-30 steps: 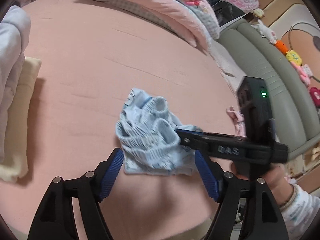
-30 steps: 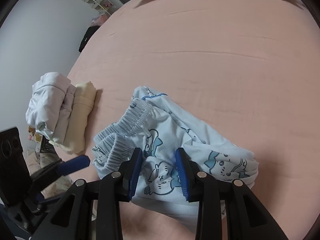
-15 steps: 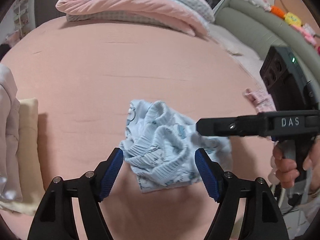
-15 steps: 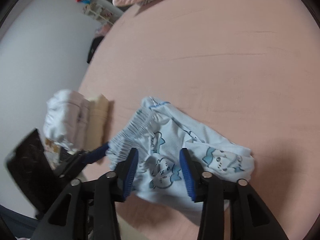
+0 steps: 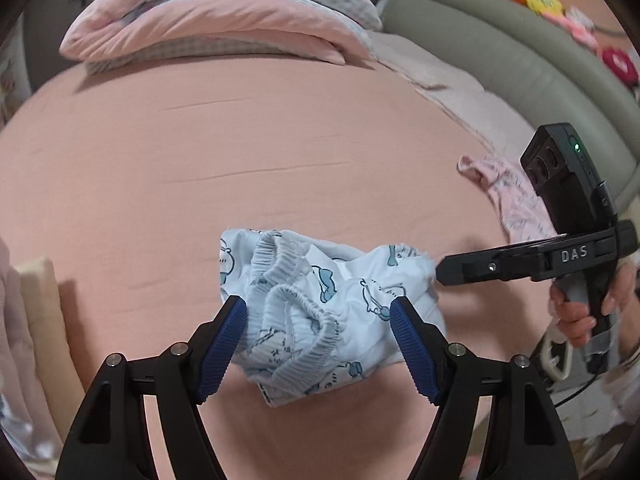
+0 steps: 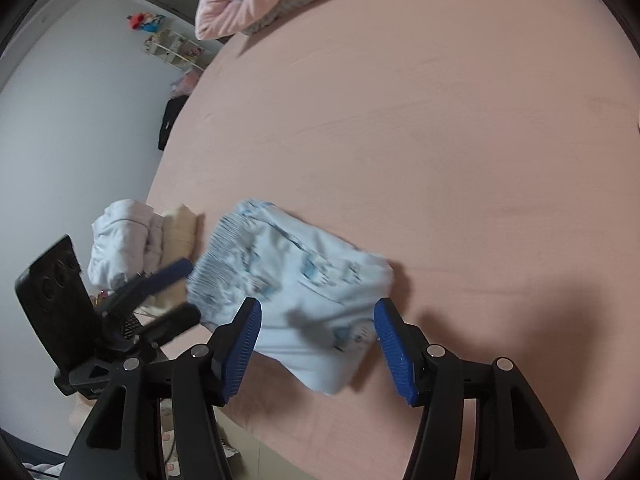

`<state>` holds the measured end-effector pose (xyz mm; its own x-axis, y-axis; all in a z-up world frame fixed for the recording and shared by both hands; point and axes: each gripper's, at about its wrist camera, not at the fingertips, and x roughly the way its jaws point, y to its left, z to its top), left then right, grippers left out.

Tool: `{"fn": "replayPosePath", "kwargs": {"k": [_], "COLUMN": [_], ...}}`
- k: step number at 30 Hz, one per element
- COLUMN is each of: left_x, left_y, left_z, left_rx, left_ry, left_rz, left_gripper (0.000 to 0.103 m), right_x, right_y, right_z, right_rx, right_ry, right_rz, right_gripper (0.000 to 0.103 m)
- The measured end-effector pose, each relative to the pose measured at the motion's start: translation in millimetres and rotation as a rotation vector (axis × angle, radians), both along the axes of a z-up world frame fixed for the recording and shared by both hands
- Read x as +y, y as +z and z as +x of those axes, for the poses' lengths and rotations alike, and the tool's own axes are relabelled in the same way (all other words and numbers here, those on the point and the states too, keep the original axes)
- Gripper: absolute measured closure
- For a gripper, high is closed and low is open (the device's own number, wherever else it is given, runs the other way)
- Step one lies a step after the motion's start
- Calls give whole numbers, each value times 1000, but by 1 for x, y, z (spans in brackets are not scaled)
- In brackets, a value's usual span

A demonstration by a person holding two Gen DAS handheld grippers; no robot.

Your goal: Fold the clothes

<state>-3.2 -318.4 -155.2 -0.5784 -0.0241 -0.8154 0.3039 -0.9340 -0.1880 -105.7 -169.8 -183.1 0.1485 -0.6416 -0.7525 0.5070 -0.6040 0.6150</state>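
at the far left edge of the pink bed sheet (image 5: 280,152) sits a stack of folded clothes (image 6: 132,236), a white piece beside a cream one. just right of the stack, near the bed's front edge, the light blue printed shorts (image 5: 320,304) lie bunched on the sheet, the ribbed elastic waistband turned toward the stack and the cartoon-printed fabric trailing off to the right. the left gripper (image 5: 318,344) hovers over the waistband end with its blue-padded jaws spread wide on either side of the cloth, clamping nothing. the right gripper (image 6: 318,340) is likewise spread wide, its pads standing on either side of the shorts' other end without pinching them; in the left wrist view its black finger tip sits just beside the right edge of the shorts. further right, a hand (image 5: 576,312) wraps the right gripper's handle, and a small pink patterned garment (image 5: 508,192) lies near the bed's right edge. a pile of pink bedding (image 5: 216,16) rests at the far side.
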Motion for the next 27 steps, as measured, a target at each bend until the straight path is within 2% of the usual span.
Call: {"fn": "replayPosePath", "kwargs": {"k": [6, 8, 10, 11, 13, 15, 20, 21, 27], "left_x": [3, 0, -3, -4, -6, -10, -25, -27, -14], "left_y": [-4, -10, -17, -18, -22, -24, -34, -37, -45], "left_z": [2, 0, 0, 2, 5, 8, 13, 15, 17], "left_rx": [33, 12, -22, -31, -47, -46, -74, -76, -94], "left_ry": [-49, -38, -21, -16, -3, 19, 107, 122, 138], "left_rz": [-44, -47, -63, -67, -74, -69, 10, 29, -56], "left_gripper": [30, 31, 40, 48, 53, 63, 66, 66, 65], "right_x": [7, 6, 3, 1, -3, -7, -15, -15, -10], "right_y": [-15, -17, -17, -18, -18, -19, -26, -28, -32], "right_z": [10, 13, 14, 15, 16, 17, 19, 20, 21], "right_rx": [-18, -5, 7, 12, 24, 35, 67, 67, 47], "right_ry": [15, 23, 30, 32, 38, 44, 61, 64, 52], "right_rz": [9, 21, 27, 29, 33, 37, 100, 112, 171], "right_gripper": [44, 44, 44, 44, 44, 44, 45, 50, 53]}}
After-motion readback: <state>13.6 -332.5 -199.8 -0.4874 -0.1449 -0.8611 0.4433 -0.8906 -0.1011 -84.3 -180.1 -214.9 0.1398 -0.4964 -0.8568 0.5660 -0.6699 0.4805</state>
